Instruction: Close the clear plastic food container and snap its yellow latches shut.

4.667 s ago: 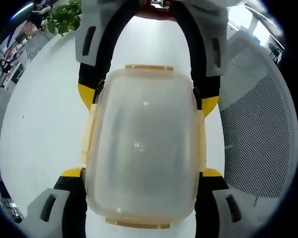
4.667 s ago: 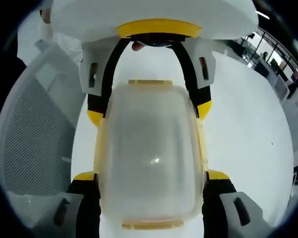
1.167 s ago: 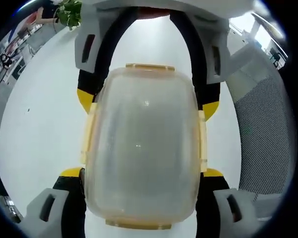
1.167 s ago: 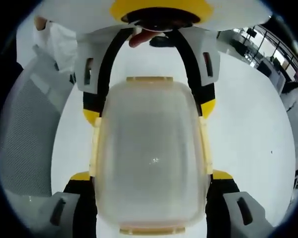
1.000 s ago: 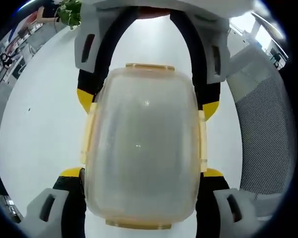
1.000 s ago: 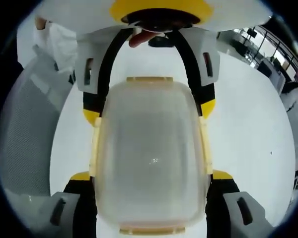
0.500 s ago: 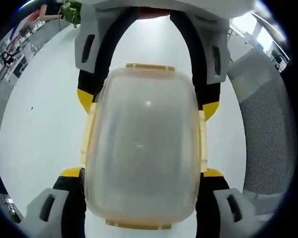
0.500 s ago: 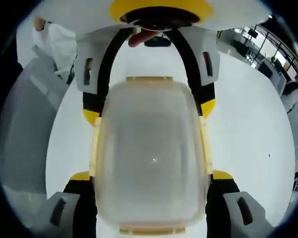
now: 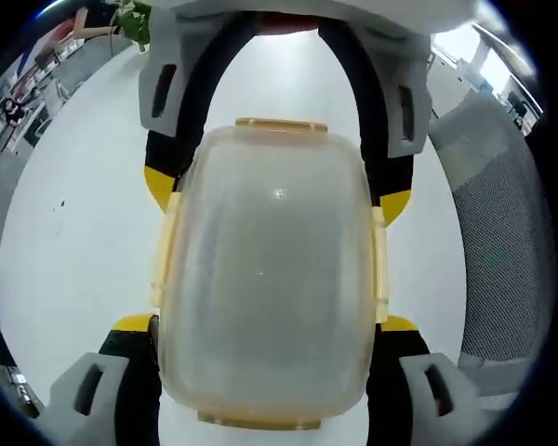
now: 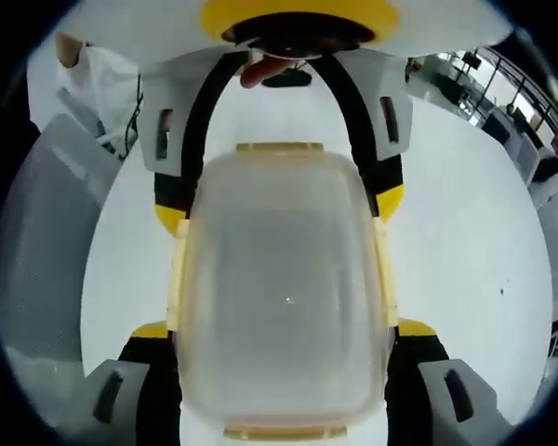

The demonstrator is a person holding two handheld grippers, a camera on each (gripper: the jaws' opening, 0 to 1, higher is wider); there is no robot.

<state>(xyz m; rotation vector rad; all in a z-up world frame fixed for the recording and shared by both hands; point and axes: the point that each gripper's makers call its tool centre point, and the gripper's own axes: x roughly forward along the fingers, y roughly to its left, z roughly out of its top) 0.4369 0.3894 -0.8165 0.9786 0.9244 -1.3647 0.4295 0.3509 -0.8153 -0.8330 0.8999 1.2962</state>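
Observation:
The clear plastic container (image 9: pixel 268 279) has its lid on, and its yellow latches (image 9: pixel 379 265) lie flat against all the sides that show. It is held over the white table (image 9: pixel 65 242) between both grippers, which face each other. In the left gripper view, my left gripper (image 9: pixel 265 323) is shut on the container's near end, and the right gripper's yellow-tipped fingers (image 9: pixel 391 201) flank the far end. In the right gripper view, the container (image 10: pixel 284 297) sits between the jaws of my right gripper (image 10: pixel 284 328), with the left gripper's fingers (image 10: pixel 170 216) beyond it.
A grey mesh chair (image 9: pixel 502 251) stands beside the table, also seen as the chair (image 10: pixel 33 269) in the right gripper view. A green plant (image 9: pixel 130 17) is at the table's far edge. A person's fingertip (image 10: pixel 259 71) and white sleeve (image 10: pixel 102 79) show behind the left gripper.
Both grippers keep the same hold on the container. The table and chair have slid slightly in both views, so the cameras have drifted a little.

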